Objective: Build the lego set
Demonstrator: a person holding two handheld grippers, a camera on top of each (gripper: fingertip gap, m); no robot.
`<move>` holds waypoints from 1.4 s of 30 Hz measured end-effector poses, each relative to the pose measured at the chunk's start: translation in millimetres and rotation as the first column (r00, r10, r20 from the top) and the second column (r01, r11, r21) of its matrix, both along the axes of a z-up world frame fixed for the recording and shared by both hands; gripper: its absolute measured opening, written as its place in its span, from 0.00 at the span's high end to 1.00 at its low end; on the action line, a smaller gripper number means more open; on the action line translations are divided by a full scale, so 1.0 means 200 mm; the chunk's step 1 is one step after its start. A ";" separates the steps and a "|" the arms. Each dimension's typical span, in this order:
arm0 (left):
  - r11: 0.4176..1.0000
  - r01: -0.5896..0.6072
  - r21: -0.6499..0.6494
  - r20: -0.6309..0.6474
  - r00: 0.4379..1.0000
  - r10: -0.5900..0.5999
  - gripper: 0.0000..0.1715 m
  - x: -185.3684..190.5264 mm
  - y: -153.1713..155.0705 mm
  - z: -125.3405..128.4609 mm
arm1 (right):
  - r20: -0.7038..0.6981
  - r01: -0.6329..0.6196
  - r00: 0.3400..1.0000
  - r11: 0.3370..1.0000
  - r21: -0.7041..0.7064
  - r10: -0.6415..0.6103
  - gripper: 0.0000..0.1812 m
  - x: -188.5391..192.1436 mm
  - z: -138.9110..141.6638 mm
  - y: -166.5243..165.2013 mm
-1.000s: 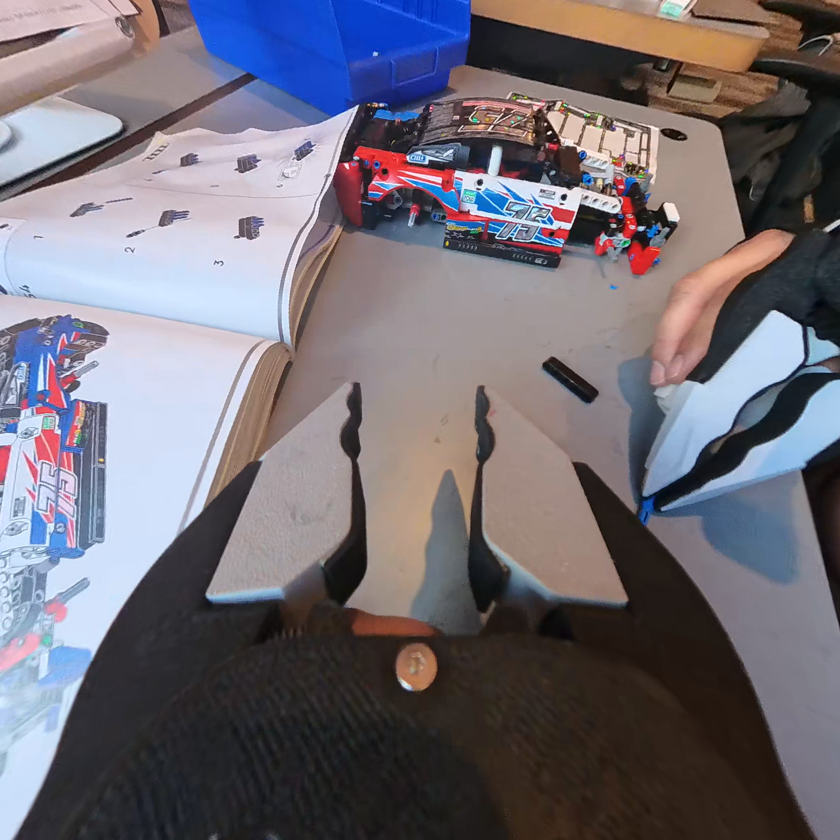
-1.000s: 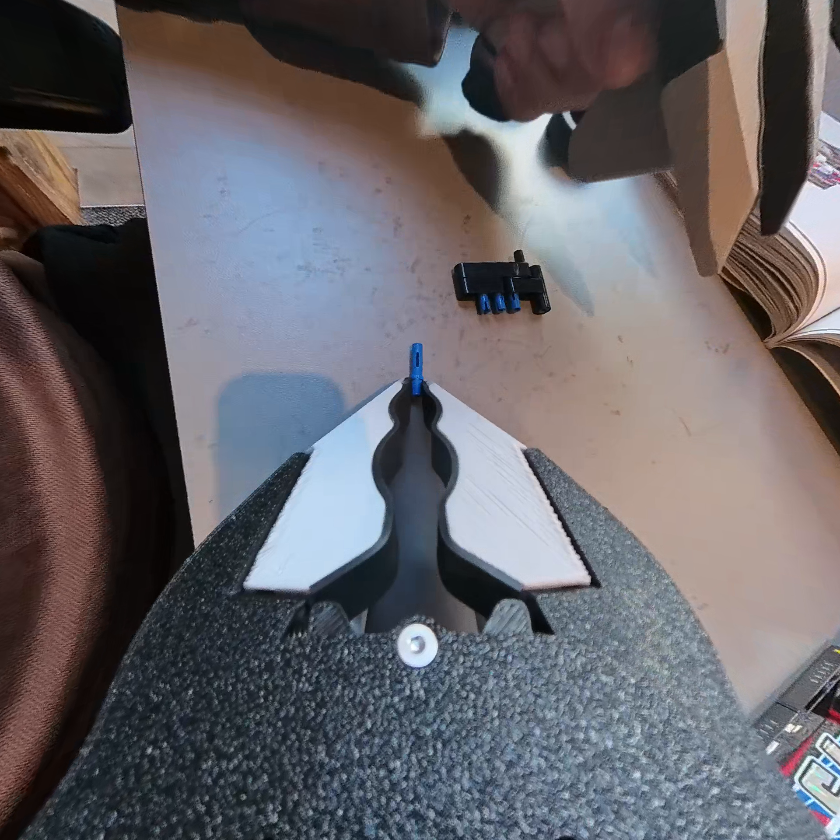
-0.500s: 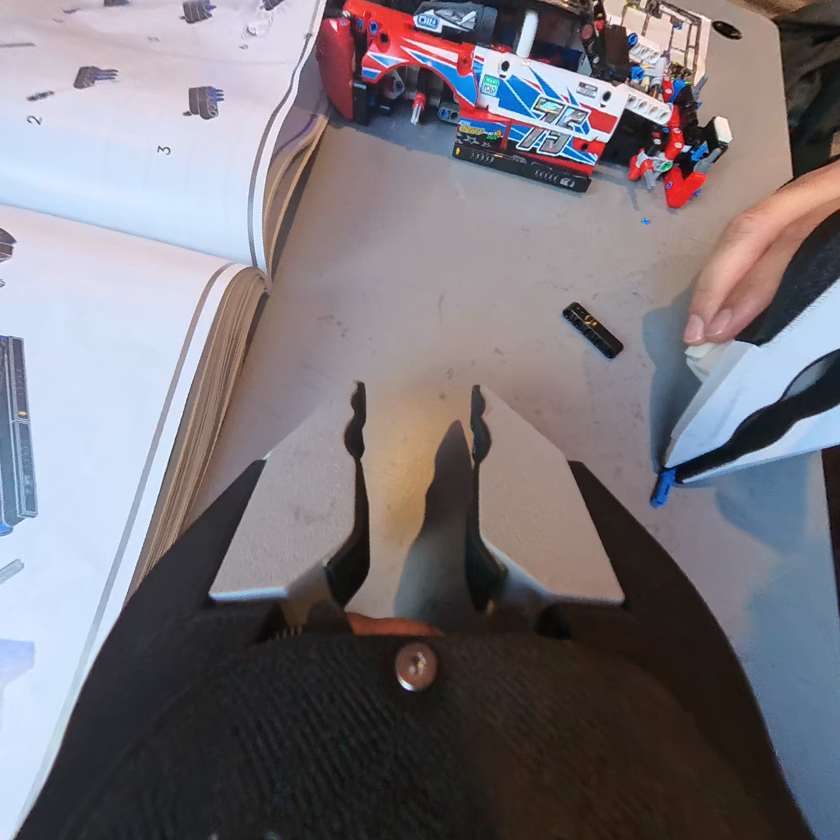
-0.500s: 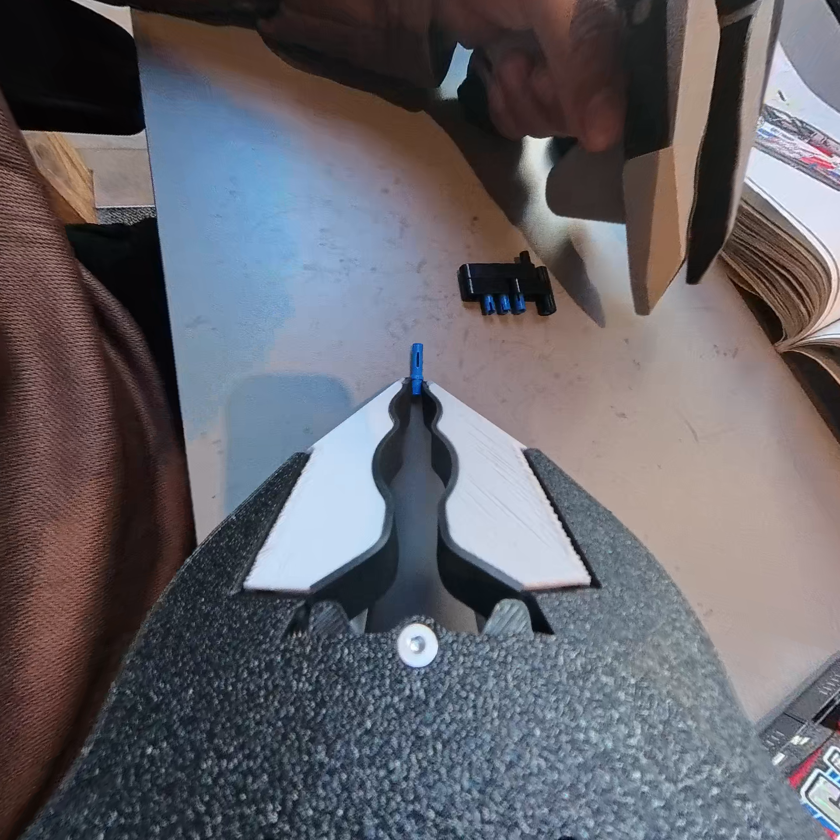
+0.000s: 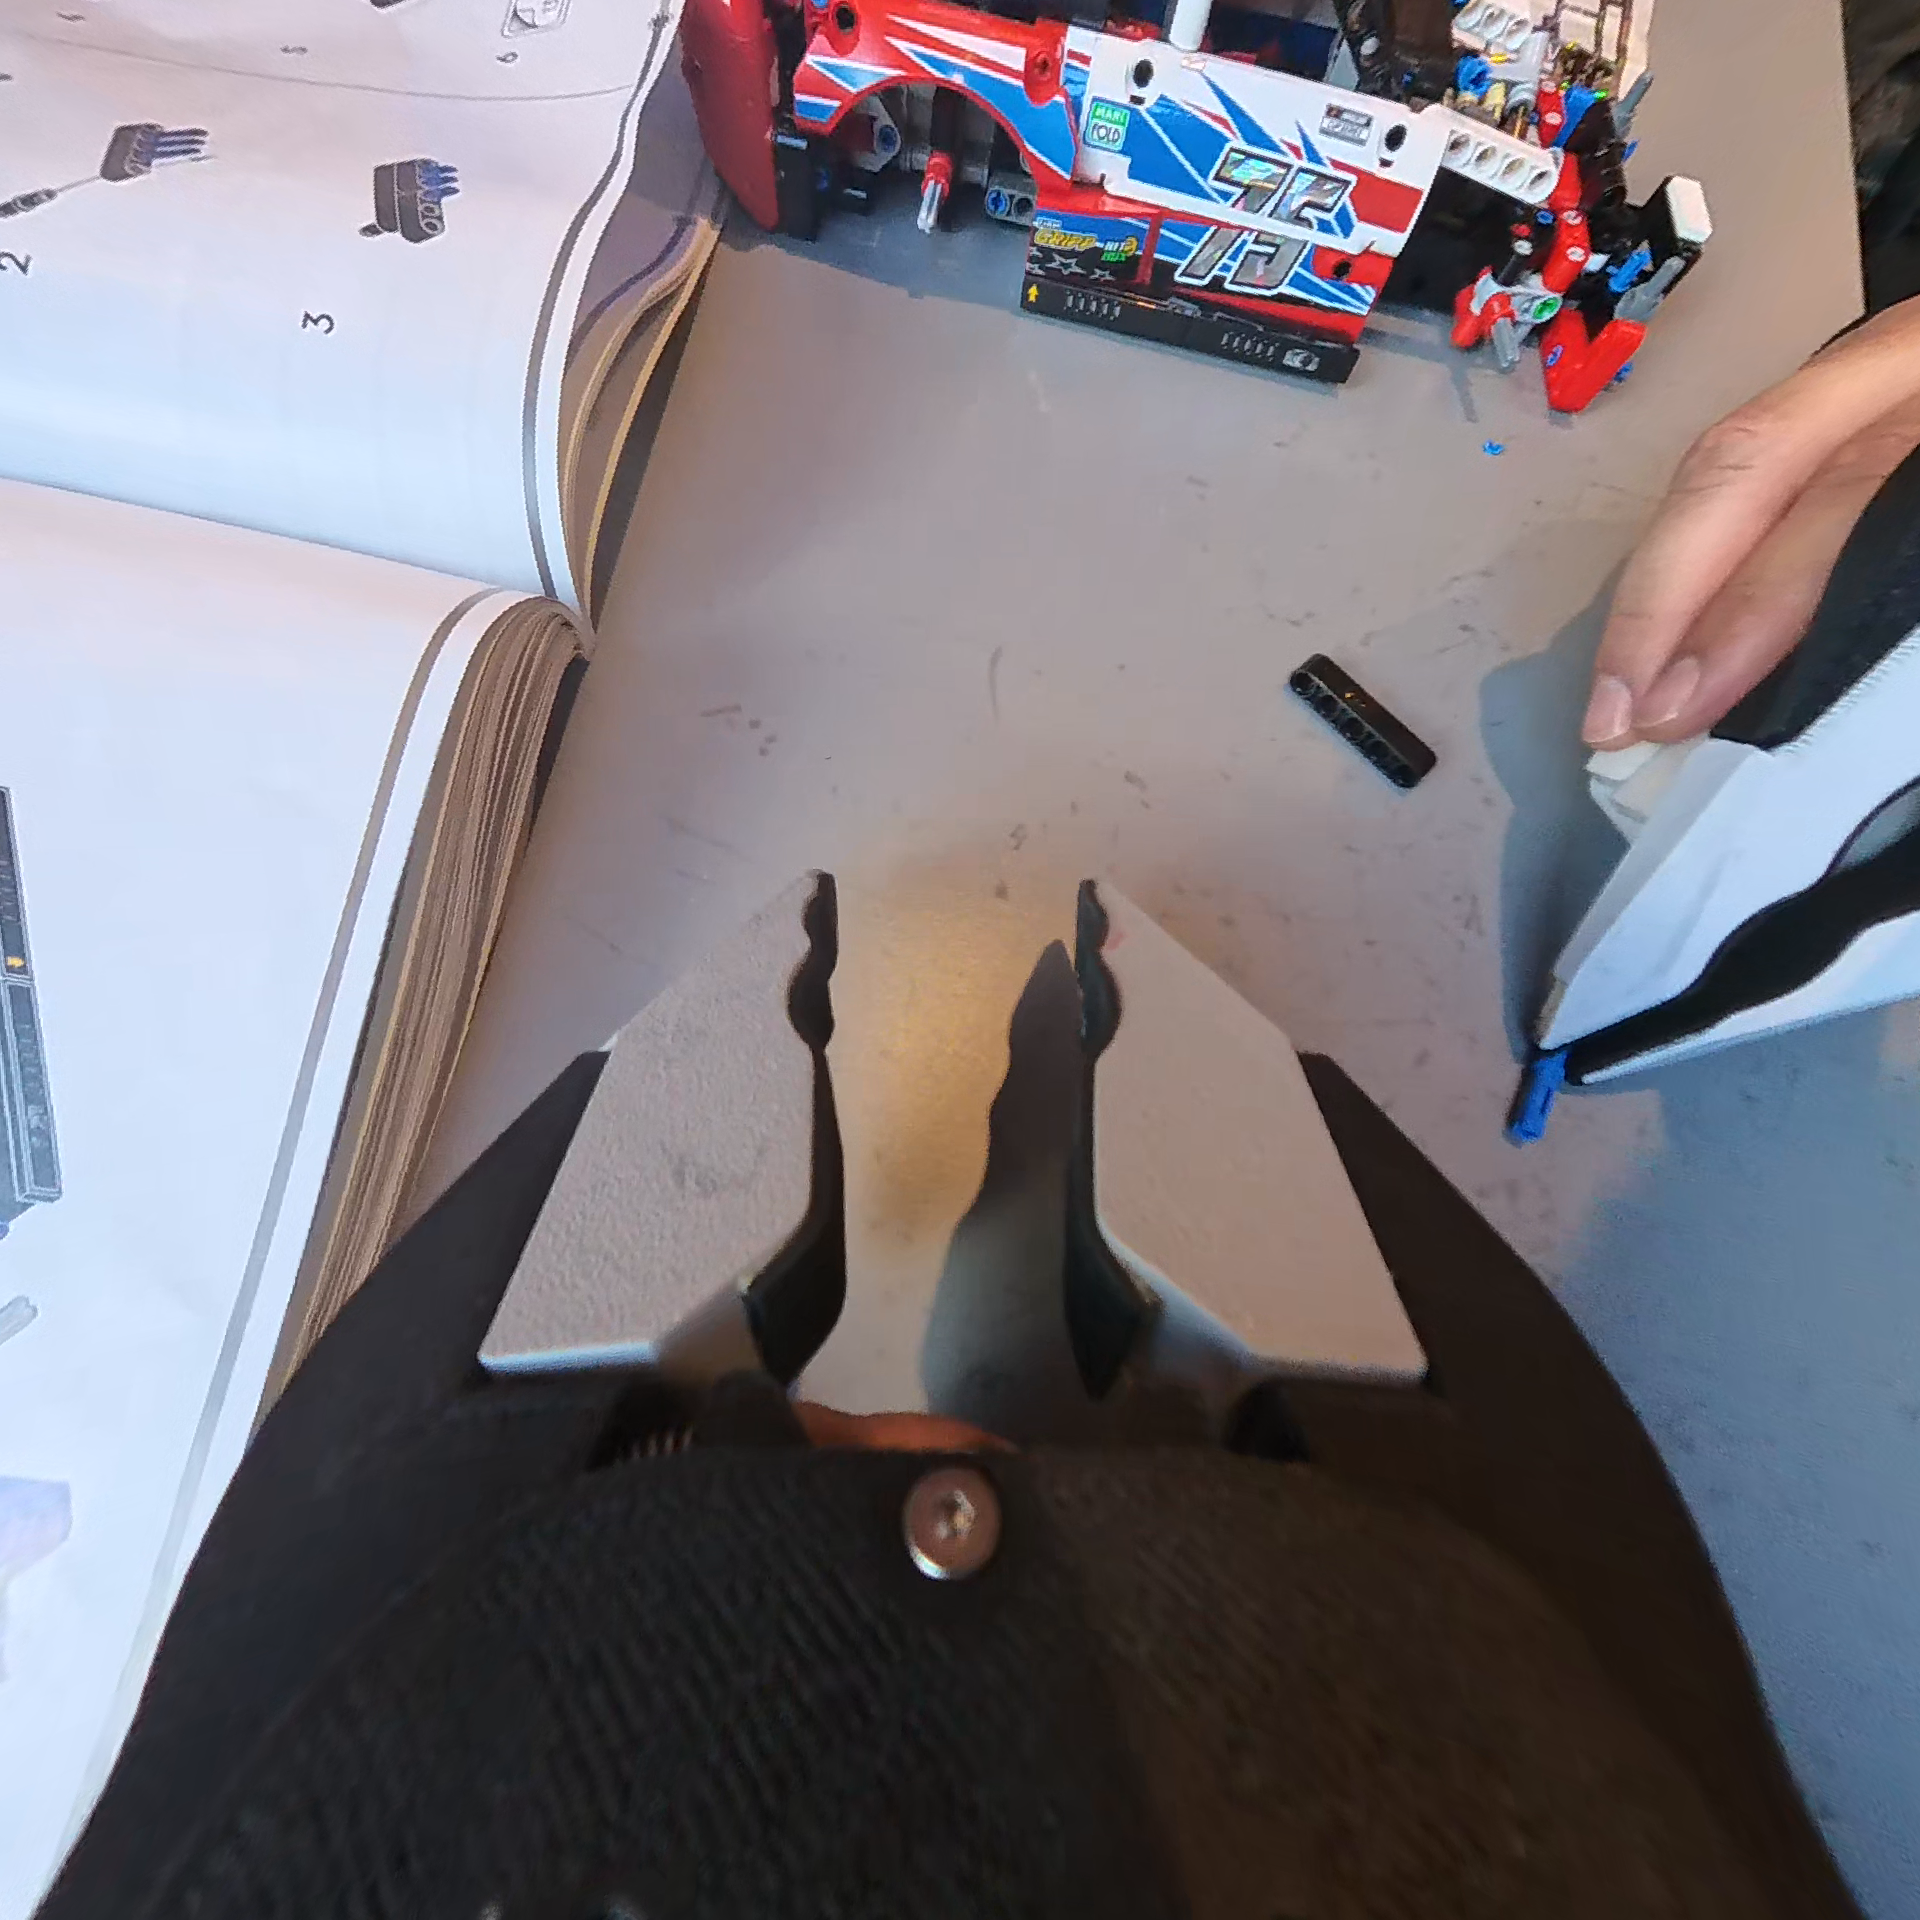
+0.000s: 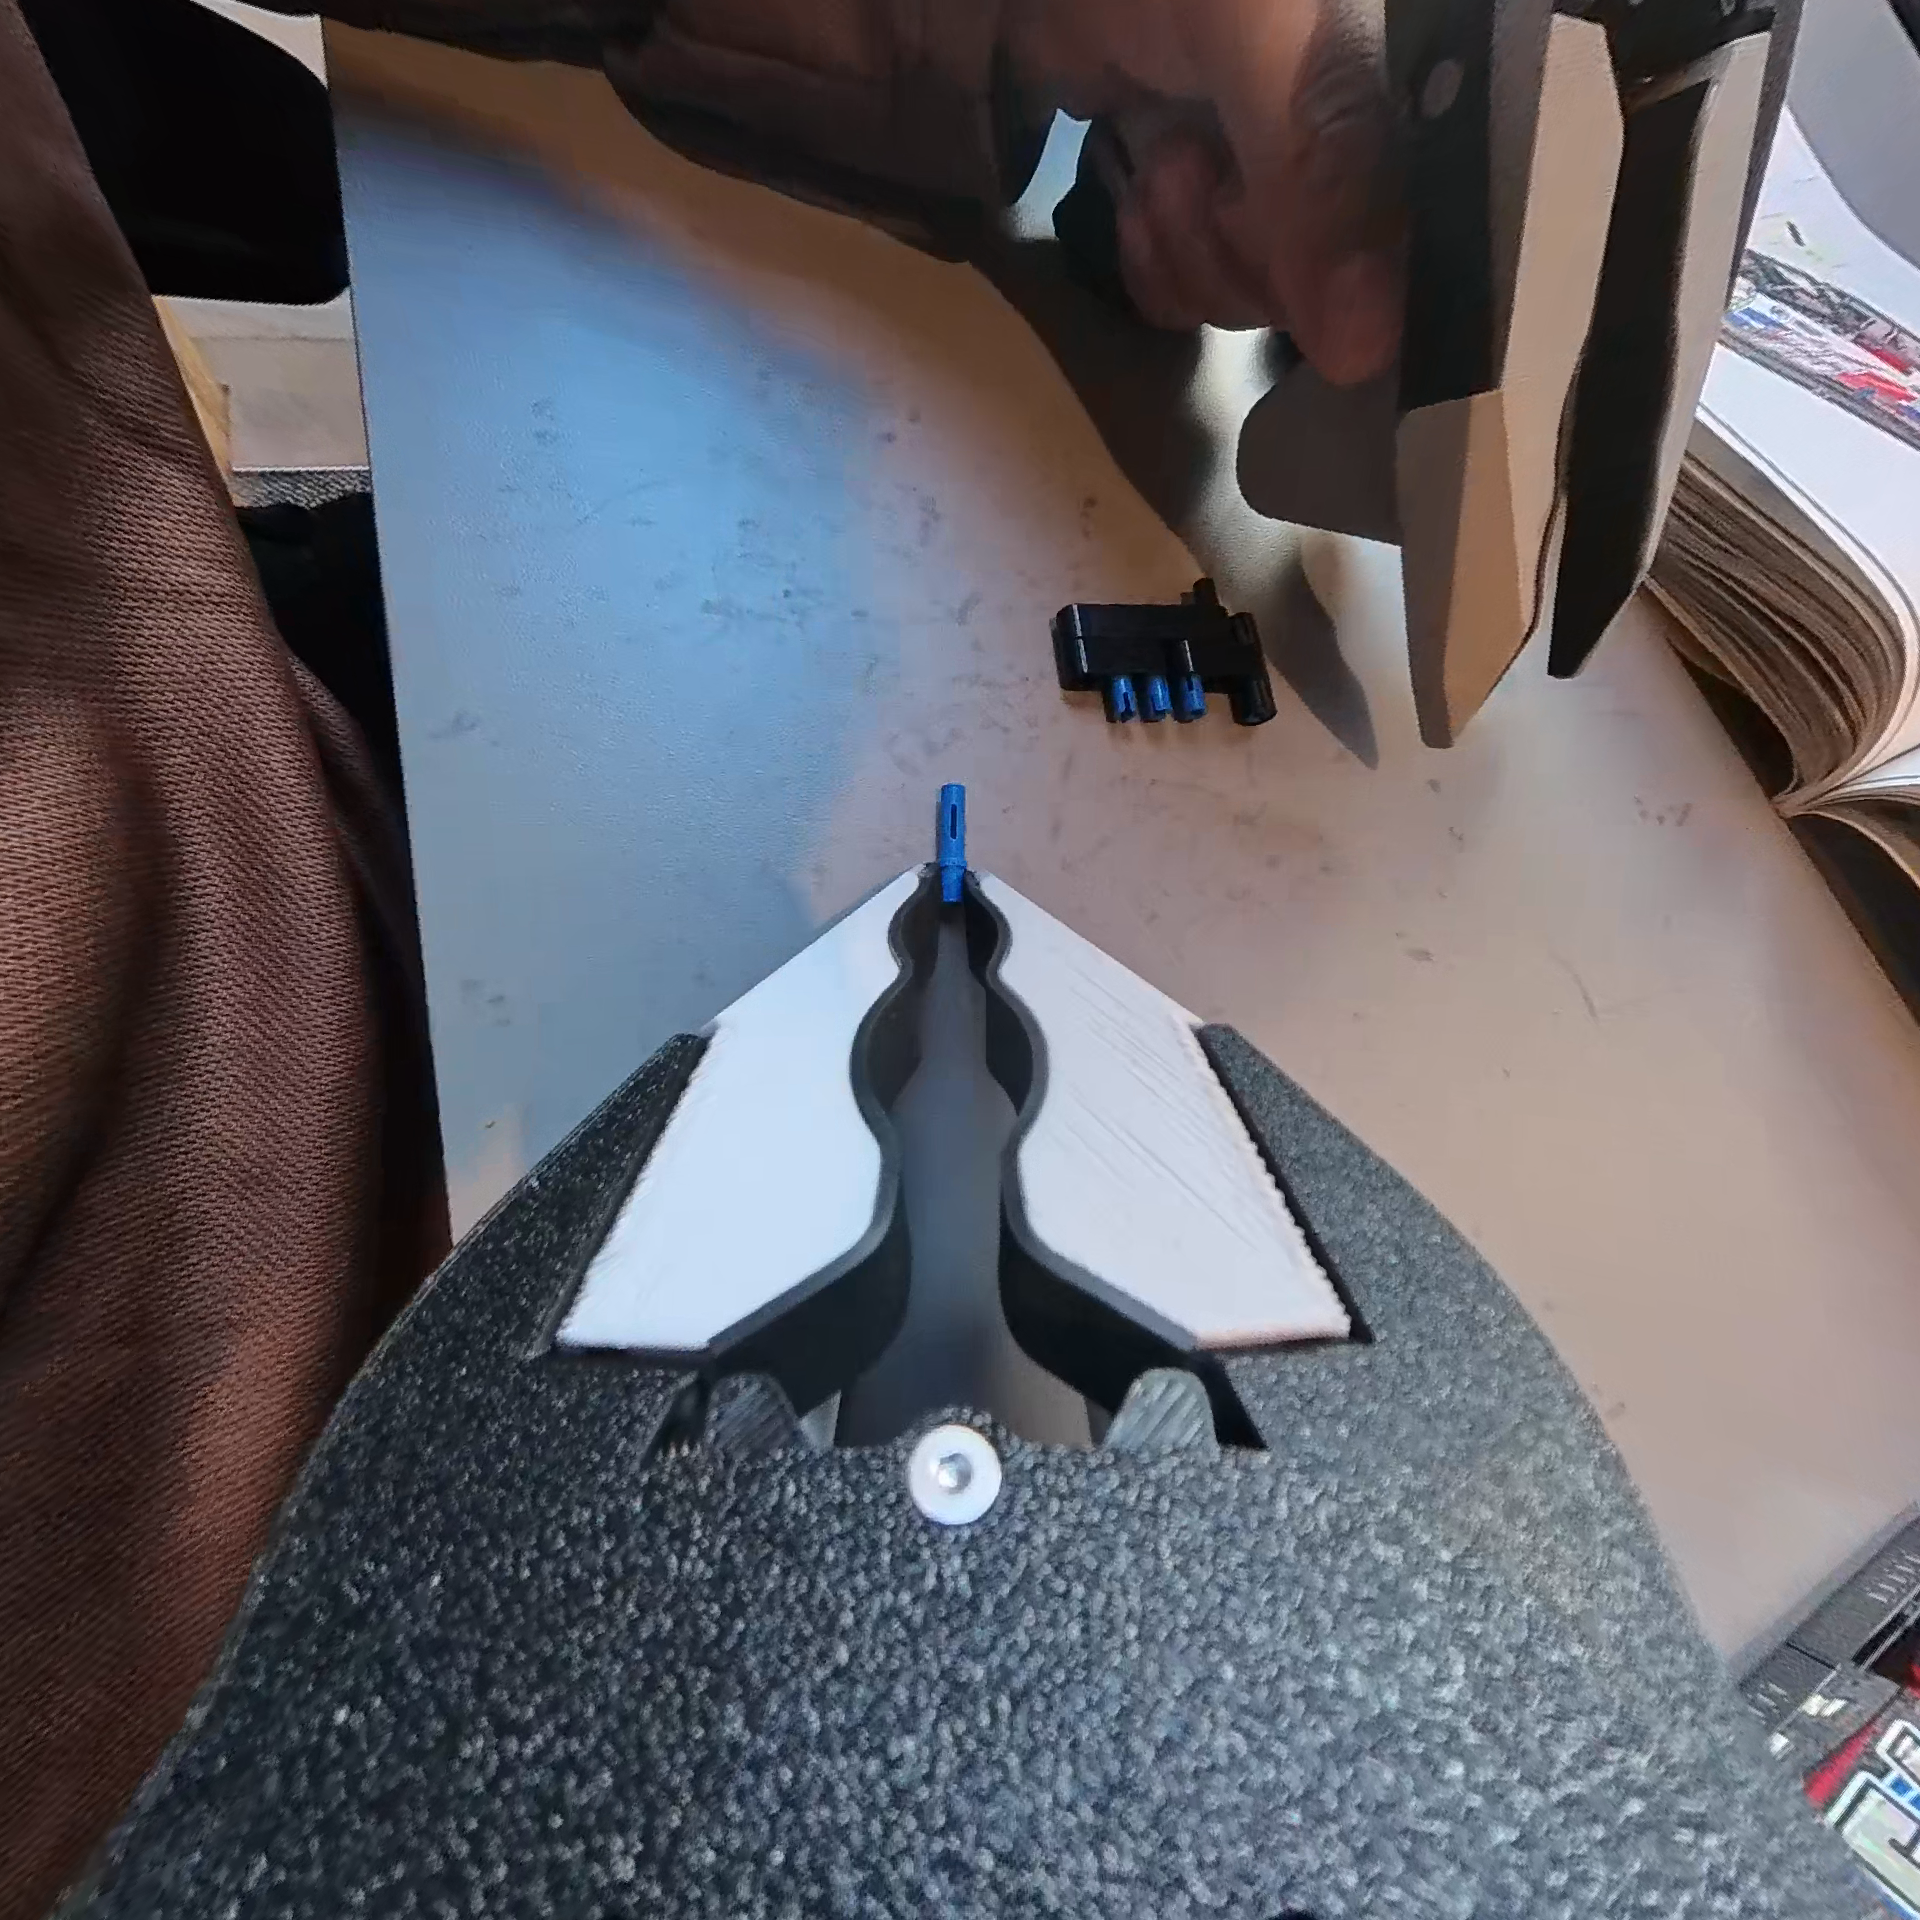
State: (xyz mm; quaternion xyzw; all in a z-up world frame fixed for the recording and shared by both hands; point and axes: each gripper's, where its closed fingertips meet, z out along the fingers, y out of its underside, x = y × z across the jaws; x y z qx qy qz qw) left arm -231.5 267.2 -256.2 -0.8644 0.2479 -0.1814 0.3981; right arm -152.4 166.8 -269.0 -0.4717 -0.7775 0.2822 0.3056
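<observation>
Since a second earlier the left tool (image 5: 951,894) had dipped lower and nearer the desk (image 5: 935,540), so the blue bin had left its view and the car model (image 5: 1174,177) sat at the top edge. At the desk's left side the open instruction book (image 5: 260,436) lay with its page edges facing the middle. Next to it the left tool hung above bare desk with its fingers spread well apart and nothing between them. Beyond it, at the far edge, stood the red, white and blue car model. Right of the left tool's tips a black beam (image 5: 1361,720) lay flat, fitted with three blue pins and a black one in the right wrist view (image 6: 1158,649). Near the right edge the right tool (image 5: 1558,1060), held in a bare hand (image 5: 1756,582), was closed on a blue pin (image 6: 952,840) that stuck out past its tips, close to the desk surface.
</observation>
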 end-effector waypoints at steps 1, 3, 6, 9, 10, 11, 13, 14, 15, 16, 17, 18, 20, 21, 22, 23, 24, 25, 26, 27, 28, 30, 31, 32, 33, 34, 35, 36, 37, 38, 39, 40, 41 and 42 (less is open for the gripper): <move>1.000 0.001 0.000 0.000 1.000 -0.001 0.75 0.00 0.00 0.00 | 0.001 0.000 1.000 1.000 -0.001 0.000 0.98 0.00 0.00 0.00; 1.000 0.003 -0.001 0.000 1.000 -0.003 0.75 0.00 0.00 0.00 | 0.002 0.000 1.000 1.000 -0.003 0.000 0.98 0.00 0.00 0.00; 1.000 0.006 -0.003 0.002 1.000 -0.006 0.75 0.00 0.00 0.00 | 0.004 -0.001 1.000 1.000 -0.008 0.001 0.98 0.00 0.00 0.00; 1.000 0.010 -0.007 0.001 1.000 -0.010 0.75 0.01 -0.01 0.00 | 0.005 -0.001 1.000 1.000 -0.011 0.002 0.98 0.00 0.00 0.00; 1.000 0.012 -0.008 0.000 1.000 -0.012 0.75 0.01 -0.01 -0.01 | 0.005 -0.002 1.000 1.000 -0.011 0.002 0.98 0.00 0.00 0.00; 1.000 0.014 -0.008 -0.001 1.000 -0.014 0.75 0.01 -0.01 -0.01 | 0.006 -0.003 1.000 1.000 -0.012 0.003 0.98 0.00 0.00 0.00; 1.000 0.015 -0.011 -0.002 1.000 -0.015 0.75 0.01 -0.01 -0.01 | 0.007 -0.003 1.000 1.000 -0.016 0.004 0.98 0.00 0.00 0.00; 1.000 0.015 -0.013 -0.001 1.000 -0.015 0.75 0.01 -0.01 -0.01 | 0.008 -0.004 1.000 1.000 -0.017 0.005 0.98 0.00 0.00 0.00; 1.000 0.016 -0.016 0.000 1.000 -0.016 0.75 0.01 -0.01 -0.01 | 0.008 -0.005 1.000 1.000 -0.018 0.005 0.98 0.00 0.00 0.00; 1.000 0.016 -0.018 0.002 1.000 -0.016 0.75 0.01 -0.01 -0.01 | 0.007 -0.006 1.000 1.000 -0.018 0.006 0.98 0.00 0.00 0.00; 1.000 0.017 -0.020 0.003 1.000 -0.017 0.75 0.01 -0.01 -0.01 | 0.006 -0.007 1.000 1.000 -0.018 0.007 0.98 0.00 0.00 0.00; 1.000 0.018 -0.021 0.004 1.000 -0.018 0.75 0.01 -0.01 -0.01 | 0.005 -0.007 1.000 1.000 -0.018 0.007 0.98 0.00 0.00 0.00; 1.000 0.019 -0.022 0.006 1.000 -0.019 0.75 0.01 -0.01 -0.01 | 0.006 -0.008 1.000 1.000 -0.020 0.008 0.98 0.00 0.00 0.00; 1.000 0.020 -0.024 0.008 1.000 -0.020 0.75 0.01 -0.01 -0.01 | 0.006 -0.008 1.000 1.000 -0.022 0.008 0.98 0.00 0.00 -0.01; 0.999 0.021 -0.026 0.010 1.000 -0.020 0.75 0.01 -0.01 -0.01 | 0.006 -0.008 1.000 1.000 -0.023 0.009 0.98 0.00 0.00 -0.01; 0.999 0.022 -0.028 0.013 1.000 -0.021 0.75 0.01 -0.01 -0.01 | 0.006 -0.009 1.000 1.000 -0.025 0.009 0.98 0.00 0.00 -0.01; 0.999 0.023 -0.031 0.015 1.000 -0.022 0.75 0.01 -0.01 -0.01 | 0.006 -0.010 1.000 1.000 -0.025 0.010 0.98 0.00 0.00 -0.01; 0.999 0.024 -0.034 0.017 1.000 -0.023 0.75 0.01 -0.02 -0.01 | 0.006 -0.011 1.000 1.000 -0.026 0.011 0.98 0.00 0.00 -0.01; 0.999 0.025 -0.036 0.019 1.000 -0.024 0.75 0.01 -0.02 -0.02 | 0.006 -0.011 1.000 1.000 -0.025 0.012 0.98 0.00 0.00 -0.01; 0.999 0.026 -0.038 0.021 0.999 -0.026 0.75 0.02 -0.02 -0.02 | 0.007 -0.012 1.000 1.000 -0.026 0.012 0.98 0.00 0.00 -0.01; 0.999 0.027 -0.038 0.022 0.999 -0.027 0.75 0.02 -0.02 -0.02 | 0.008 -0.012 1.000 1.000 -0.027 0.012 0.97 0.00 0.00 -0.01; 0.999 0.028 -0.038 0.021 0.999 -0.027 0.75 0.02 -0.02 -0.02 | 0.011 -0.012 1.000 0.999 -0.030 0.013 0.98 0.00 0.00 -0.01; 0.999 0.028 -0.038 0.021 0.999 -0.028 0.75 0.02 -0.02 -0.02 | 0.012 -0.012 1.000 0.999 -0.031 0.013 0.97 0.00 0.00 -0.01; 0.999 0.028 -0.037 0.020 0.999 -0.027 0.75 0.02 -0.02 -0.02 | 0.012 -0.012 1.000 0.999 -0.032 0.012 0.97 0.00 0.00 -0.01; 0.999 0.028 -0.037 0.020 0.999 -0.028 0.75 0.02 -0.02 -0.02 | 0.012 -0.012 1.000 0.999 -0.032 0.012 0.98 0.00 0.00 -0.01; 0.999 0.029 -0.037 0.020 0.999 -0.028 0.75 0.02 -0.02 -0.02 | 0.012 -0.012 1.000 0.999 -0.031 0.012 0.98 0.00 0.00 -0.01; 0.999 0.032 -0.040 0.022 0.999 -0.031 0.75 0.02 -0.02 -0.02 | 0.011 -0.012 1.000 0.999 -0.030 0.012 0.98 0.00 0.00 -0.01; 0.998 0.037 -0.041 0.027 0.999 -0.036 0.75 0.02 -0.03 -0.01 | 0.010 -0.011 1.000 0.999 -0.030 0.012 0.98 0.00 0.00 -0.01; 0.998 0.041 -0.041 0.037 0.999 -0.040 0.75 0.03 -0.03 -0.01 | 0.010 -0.011 1.000 1.000 -0.029 0.011 0.98 0.00 0.00 -0.01; 0.998 0.040 -0.040 0.049 0.998 -0.038 0.75 0.03 -0.03 0.00 | 0.009 -0.010 1.000 1.000 -0.029 0.010 0.98 0.00 0.00 -0.01; 0.999 0.037 -0.038 0.062 0.997 -0.034 0.75 0.03 -0.03 0.00 | 0.009 -0.010 1.000 1.000 -0.028 0.010 0.98 0.00 0.00 0.00; 0.999 0.035 -0.040 0.076 0.997 -0.032 0.75 0.02 -0.04 0.01 | 0.010 -0.009 1.000 1.000 -0.028 0.010 0.98 0.00 0.00 0.00; 0.999 0.033 -0.041 0.088 0.996 -0.029 0.75 0.02 -0.04 0.01 | 0.011 -0.009 1.000 1.000 -0.027 0.009 0.97 0.00 0.00 0.00; 0.999 0.031 -0.041 0.095 0.995 -0.027 0.75 0.02 -0.04 0.02 | 0.011 -0.009 1.000 1.000 -0.026 0.009 0.98 0.00 0.00 0.00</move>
